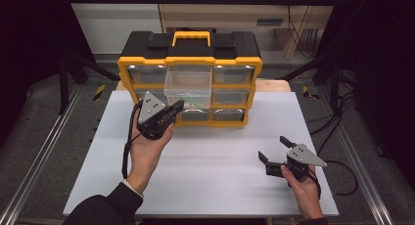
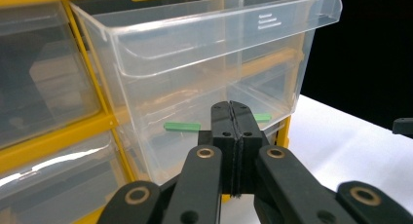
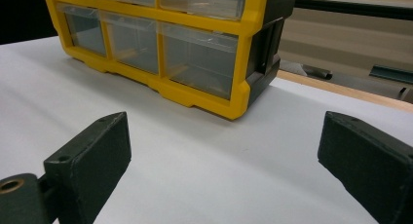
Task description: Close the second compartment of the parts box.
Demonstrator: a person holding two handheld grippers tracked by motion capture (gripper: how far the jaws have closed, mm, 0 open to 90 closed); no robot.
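From above: yellow organizer (image 1: 190,78) at far edge of white table (image 1: 205,161), clear drawer (image 1: 188,85) pulled out of its middle column; left gripper (image 1: 177,106) just beside drawer front, right gripper (image 1: 274,147) well apart, near right.

Along left gripper (image 2: 232,107): jaws pressed together, pinching nothing, close before drawer (image 2: 204,63); green strips (image 2: 182,126) seen through it.

Along right gripper (image 3: 221,156): jaws spread over bare table, organizer (image 3: 195,53) beyond.

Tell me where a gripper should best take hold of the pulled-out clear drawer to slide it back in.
Probably the clear drawer is best gripped at its front lip, approached from the front. The lip juts forward along the top edge, thin enough to pinch. The shut left gripper sits at the drawer's front wall, lower down; it could also simply push there.
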